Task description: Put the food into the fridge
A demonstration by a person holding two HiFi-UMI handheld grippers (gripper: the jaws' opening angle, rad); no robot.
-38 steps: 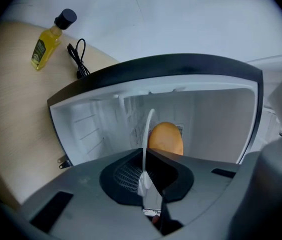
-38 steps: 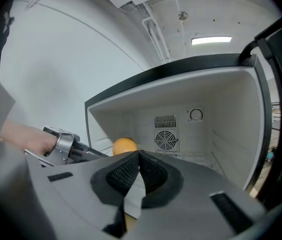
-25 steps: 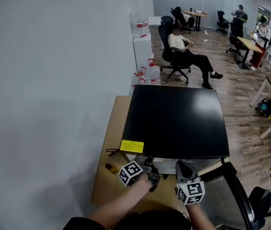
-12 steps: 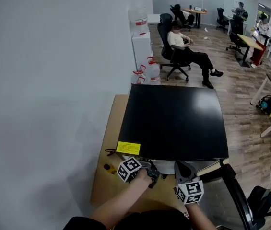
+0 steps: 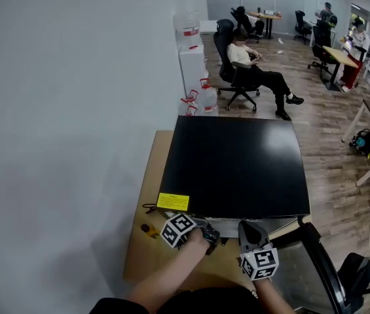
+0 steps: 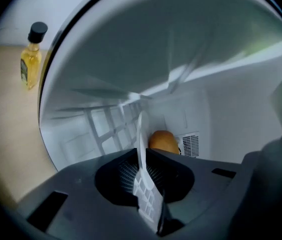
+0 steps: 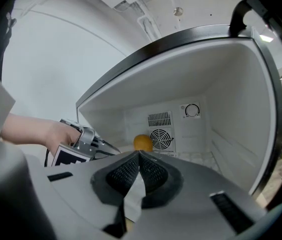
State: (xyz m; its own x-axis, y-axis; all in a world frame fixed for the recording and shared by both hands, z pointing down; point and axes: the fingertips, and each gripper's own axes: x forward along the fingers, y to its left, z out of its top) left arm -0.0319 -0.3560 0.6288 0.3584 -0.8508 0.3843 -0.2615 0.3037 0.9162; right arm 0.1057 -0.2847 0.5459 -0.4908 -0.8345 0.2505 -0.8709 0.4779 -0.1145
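— State of the grippers?
— The left gripper (image 6: 141, 154) was closed tight at the fridge (image 5: 237, 169) mouth, with a thin white strip (image 6: 141, 131) in the seam of its jaws. I could not tell what the strip was. The right gripper (image 7: 139, 155) had its jaws meeting at the tips, empty.
— And the food?
— One orange (image 7: 142, 142) sat at the back of the open fridge, just beside the fan grille (image 7: 159, 138). A bottle (image 6: 29, 59) stood outside on the table (image 5: 147, 241).

Head view looks steeply down on the fridge (image 5: 237, 169); both gripper views, close, share its interior.
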